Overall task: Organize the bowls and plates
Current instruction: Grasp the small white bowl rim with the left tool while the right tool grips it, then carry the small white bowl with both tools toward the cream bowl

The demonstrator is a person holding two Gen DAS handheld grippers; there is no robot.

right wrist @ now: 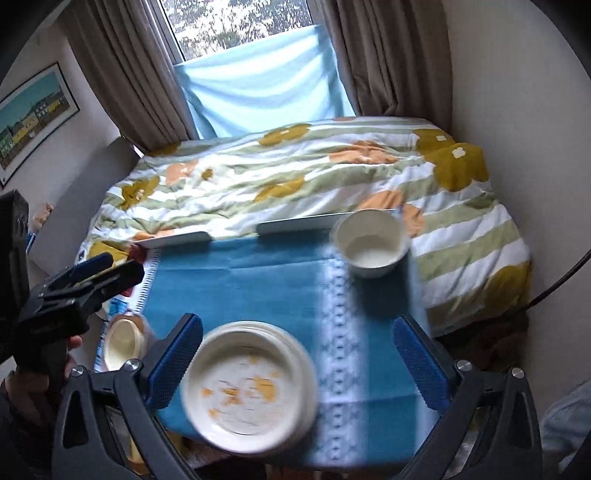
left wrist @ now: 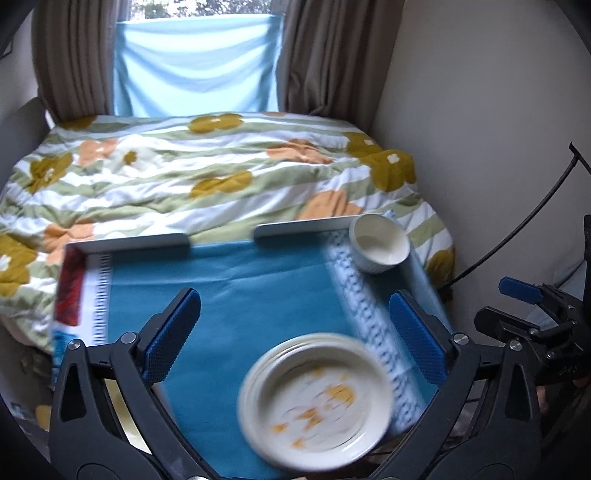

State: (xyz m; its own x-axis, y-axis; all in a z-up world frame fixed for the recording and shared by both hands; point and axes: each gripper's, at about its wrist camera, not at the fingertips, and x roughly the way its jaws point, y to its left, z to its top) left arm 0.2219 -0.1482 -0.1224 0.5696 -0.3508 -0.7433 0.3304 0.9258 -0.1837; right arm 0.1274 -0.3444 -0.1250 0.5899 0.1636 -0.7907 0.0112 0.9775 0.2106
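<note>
A stack of cream plates with orange flower prints (left wrist: 314, 402) sits at the near edge of a small table under a blue cloth (left wrist: 240, 288); it also shows in the right wrist view (right wrist: 247, 387). A white bowl (left wrist: 380, 243) stands at the far right corner, also in the right wrist view (right wrist: 371, 242). Another cream dish (right wrist: 123, 341) sits at the table's left edge. My left gripper (left wrist: 295, 332) is open and empty above the plates. My right gripper (right wrist: 299, 358) is open and empty, the plates lying between its fingers below.
A bed with a flowered duvet (left wrist: 207, 173) lies right behind the table. Curtains and a window (right wrist: 240, 26) are at the back. White walls close in on the right. The other gripper shows at the side of each view (left wrist: 535, 317) (right wrist: 74, 291).
</note>
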